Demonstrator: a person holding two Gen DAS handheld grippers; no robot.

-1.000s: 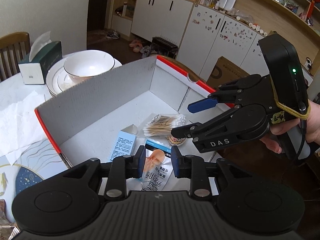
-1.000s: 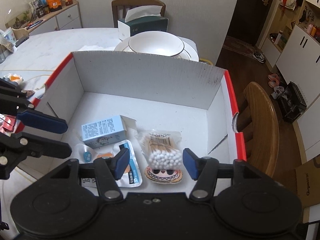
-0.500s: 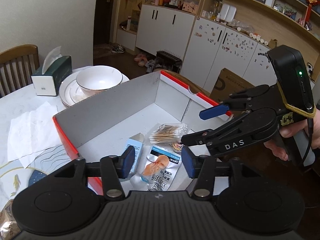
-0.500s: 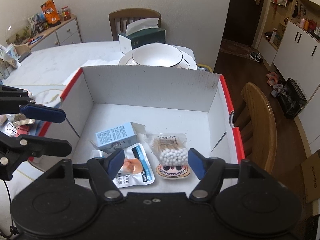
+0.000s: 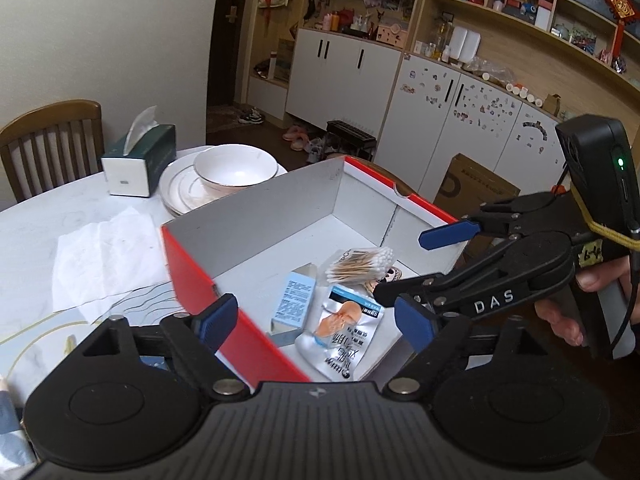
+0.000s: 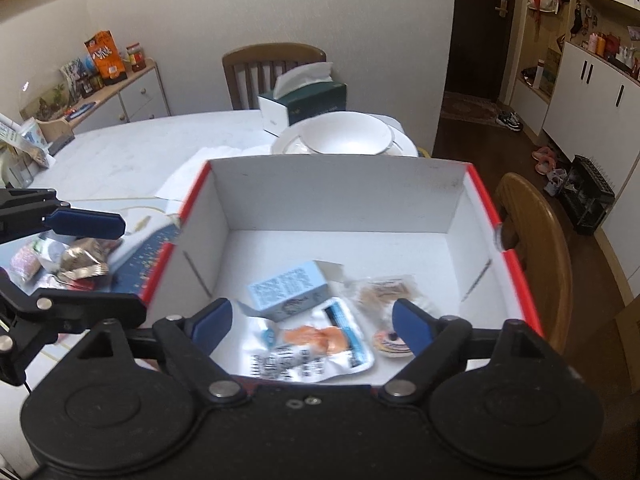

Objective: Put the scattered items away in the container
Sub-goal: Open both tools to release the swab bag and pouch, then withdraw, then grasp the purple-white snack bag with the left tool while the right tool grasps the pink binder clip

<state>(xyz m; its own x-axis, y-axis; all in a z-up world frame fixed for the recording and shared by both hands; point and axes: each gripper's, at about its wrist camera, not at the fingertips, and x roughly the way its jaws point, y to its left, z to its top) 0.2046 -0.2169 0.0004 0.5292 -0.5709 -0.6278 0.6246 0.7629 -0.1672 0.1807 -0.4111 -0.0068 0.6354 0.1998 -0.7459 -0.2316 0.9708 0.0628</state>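
The desk (image 6: pixel 132 152) carried a red-edged white box (image 5: pixel 280 208), which sat ahead of both sets of fingers. The left gripper (image 5: pixel 316 320) had its fingers spread wide and empty, straddling the box's near red wall. The right gripper (image 6: pixel 310 322) was likewise wide open and held nothing. Between its fingers, on the box floor, lay a silver pouch (image 6: pixel 316 346), a pale blue carton (image 6: pixel 290 290) and a cotton swab pack (image 5: pixel 360 266). Loose wrappers (image 6: pixel 82 258) lay left of them, outside the box.
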